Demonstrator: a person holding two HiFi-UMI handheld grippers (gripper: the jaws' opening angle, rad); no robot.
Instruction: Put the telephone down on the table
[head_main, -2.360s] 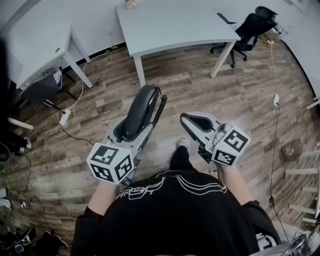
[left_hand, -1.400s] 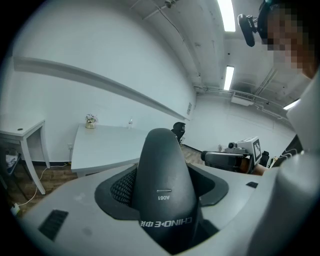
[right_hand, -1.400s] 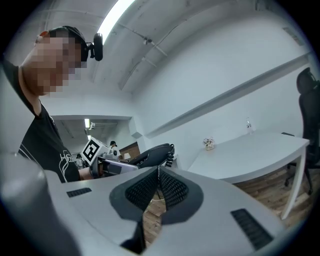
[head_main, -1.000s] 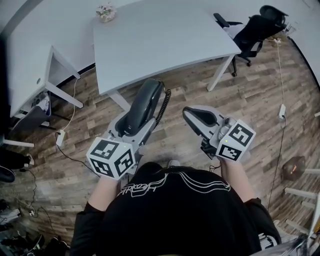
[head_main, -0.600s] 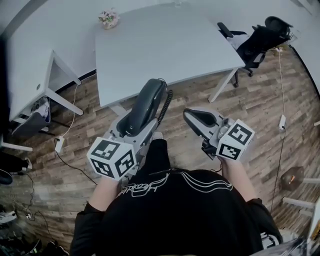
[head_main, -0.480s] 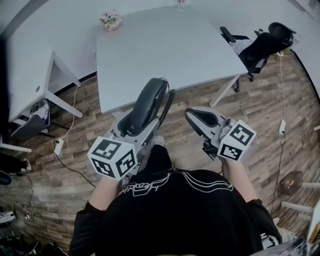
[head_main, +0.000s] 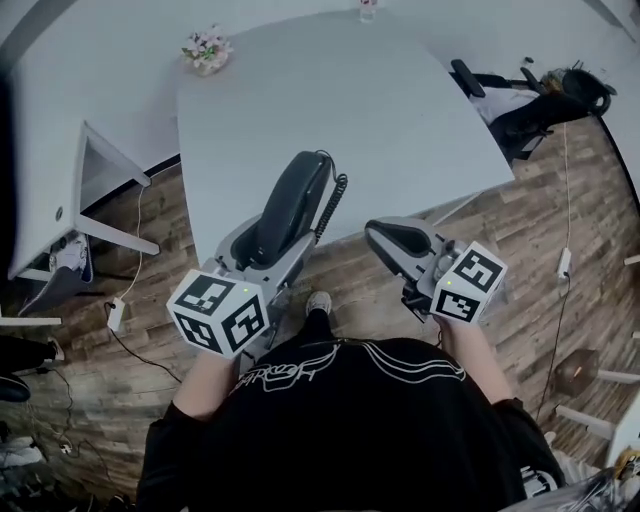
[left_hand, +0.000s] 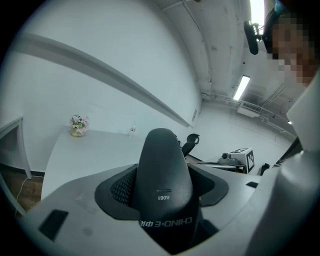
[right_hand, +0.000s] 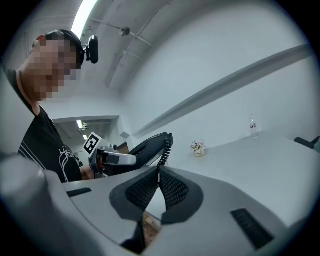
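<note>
The pale grey flat-topped bench (head_main: 380, 100) fills the upper half of the head view, its near edge just ahead of the person, with brown wood-plank floor (head_main: 560, 220) around it. The black plastic telephone handset (head_main: 290, 205) is off the bench, held in the air by the left gripper (head_main: 272, 240). That gripper's fingers are clamped on the handset's near end, and the left gripper view shows the dark ribbed pads pressed to either side of it. The handset's long axis runs away from the person and slightly to the right, along the gripper's own line. The right gripper view shows it tilted, far end higher than the held end. In the head view that far end lies over the bench's near edge, and a black coiled cord (head_main: 330, 200) runs back from it alongside the handset; where the cord leads cannot be made out. The right gripper (head_main: 385, 238) hovers just beside, over the floor, fingers closed together on nothing. Judged step: the carry to the bench is near its close and the set-down is not yet begun. The next move calls for taking the handset further over the bare top, lowering it and levelling its long axis. The fingers should release only once it rests flat. The trailing cord could snag on the edge. A small pot of pale flowers (head_main: 205, 48) stands near the far left corner, well apart from the handset.
</note>
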